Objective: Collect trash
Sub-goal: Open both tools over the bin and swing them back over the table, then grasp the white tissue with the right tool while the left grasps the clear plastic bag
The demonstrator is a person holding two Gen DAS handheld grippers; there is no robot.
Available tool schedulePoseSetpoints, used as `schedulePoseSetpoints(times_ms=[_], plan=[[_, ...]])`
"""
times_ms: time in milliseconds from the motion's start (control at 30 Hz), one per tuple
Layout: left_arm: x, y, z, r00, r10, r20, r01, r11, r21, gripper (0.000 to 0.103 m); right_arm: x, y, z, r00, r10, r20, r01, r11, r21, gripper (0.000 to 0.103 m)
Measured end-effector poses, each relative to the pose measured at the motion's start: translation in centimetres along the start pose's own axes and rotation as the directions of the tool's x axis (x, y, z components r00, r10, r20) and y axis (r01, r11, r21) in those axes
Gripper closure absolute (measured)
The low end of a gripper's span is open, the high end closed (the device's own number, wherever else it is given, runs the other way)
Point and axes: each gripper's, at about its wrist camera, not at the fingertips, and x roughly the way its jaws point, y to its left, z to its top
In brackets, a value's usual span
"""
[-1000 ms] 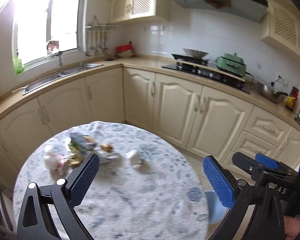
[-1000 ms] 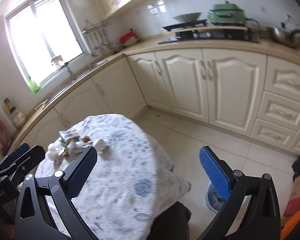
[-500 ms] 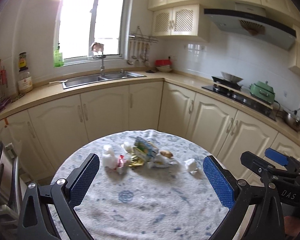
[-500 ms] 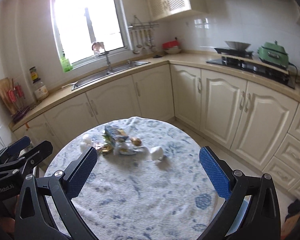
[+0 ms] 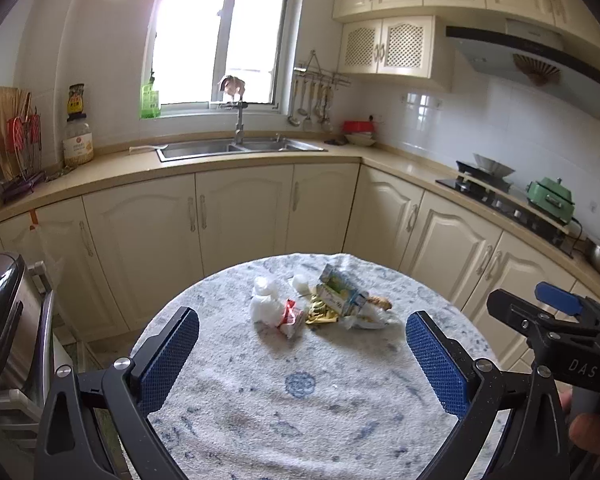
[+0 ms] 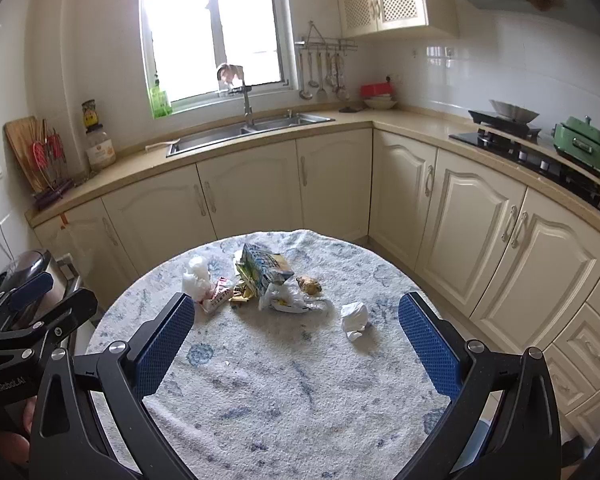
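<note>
A: Change since the earlier frame: your two views have swung off the stove-side cabinets and now face the window wall; the trash sits higher and nearer centre in both. Nothing on the surface itself has shifted.

B: Item one, tools?

A: Left tool (image 5: 302, 354): fingers spread wide, nothing between them, held above the near part of the round surface (image 5: 300, 420). Right tool (image 6: 296, 334): the same, spread and empty. You hold both back and level, probably to frame the whole pile before choosing a piece.

B: Item two, the trash?

A: Left wrist view, centre of frame: a white tissue wad (image 5: 265, 304), a red-and-white wrapper (image 5: 290, 316) touching it, a yellow wrapper (image 5: 320, 312), a crushed milk carton (image 5: 338, 294) lying over the wrappers, and a brown scrap (image 5: 378, 301) at the right of the cluster. Right wrist view, right of centre: one crumpled paper ball (image 6: 355, 315), apart from the pile and nearest your right tool.

B: Why clustered so?

A: It reads as a heap set at the far half of the cloth, leaving the near half free for your approach.

B: Item three, a bin?

A: A pale blue rim (image 6: 478, 446) shows at lower right of the right wrist view, below the surface edge; I cannot tell whether it is the bin.

B: Progress?

A: Nothing collected yet, as I judge it. The stray ball looks the easiest first pick.
</note>
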Motion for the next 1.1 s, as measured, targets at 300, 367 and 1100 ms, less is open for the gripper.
schedulePoseSetpoints(times_ms=[300,367,1100], plan=[[6.5,1.7,0.7,0.995,0.027,-0.096,-0.031,0.999,-0.041,0.001,7.9,-1.5,-1.3,0.988,-0.028,-0.153,0.029,1.000,0.002,0.001],[8.4,1.8,0.8,0.992,0.032,-0.122,-0.037,0.999,-0.040,0.001,10.3,-2.4,-1.9,0.979,-0.038,-0.201,0.042,0.999,0.014,0.003],[25.5,3.4,2.6,0.956,0.078,-0.282,-0.092,0.995,-0.039,0.001,21.9,-5.4,-4.4,0.926,-0.051,-0.375,0.064,0.998,0.021,0.070]])
